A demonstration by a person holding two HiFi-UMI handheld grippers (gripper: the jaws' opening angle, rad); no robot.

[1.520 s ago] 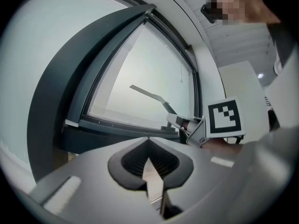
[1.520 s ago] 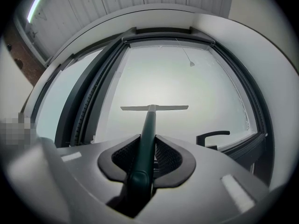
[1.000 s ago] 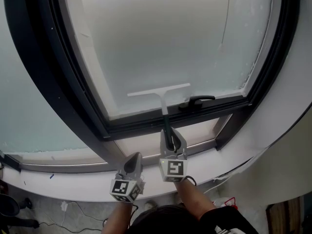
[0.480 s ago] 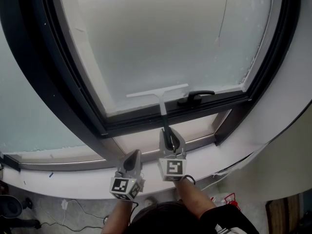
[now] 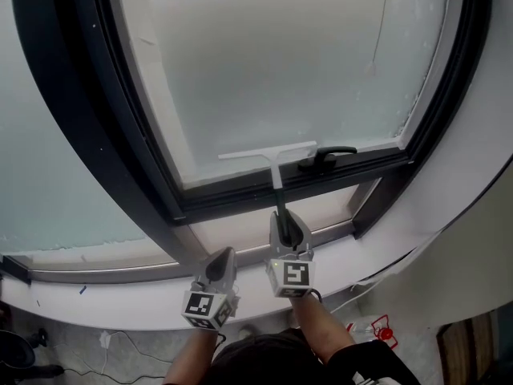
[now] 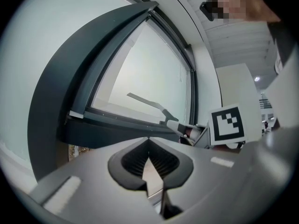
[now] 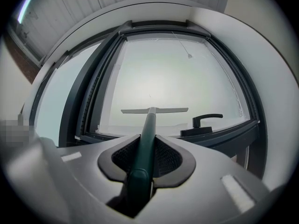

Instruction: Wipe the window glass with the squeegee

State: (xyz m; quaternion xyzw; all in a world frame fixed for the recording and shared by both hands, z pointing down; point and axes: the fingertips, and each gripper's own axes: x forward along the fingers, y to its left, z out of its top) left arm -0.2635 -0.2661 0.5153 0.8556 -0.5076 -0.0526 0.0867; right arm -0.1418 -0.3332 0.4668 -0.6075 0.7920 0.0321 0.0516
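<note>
Jaws, head view: right gripper clamped on squeegee handle; left gripper just beside it, lower, well short of the blade. Blade lay crosswise low on window glass, near window latch.
Left gripper view: jaws together, nothing between.
Right gripper view: handle ran straight ahead from jaws to blade. Next stroke looked like right gripper's job.

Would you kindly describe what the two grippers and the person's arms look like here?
The left gripper and right gripper share one design: light grey tapering bodies with dark ribbed pads inside. Each carries a white cube printed with black square markers. The forearms are bare, and dark clothing shows behind them.
</note>
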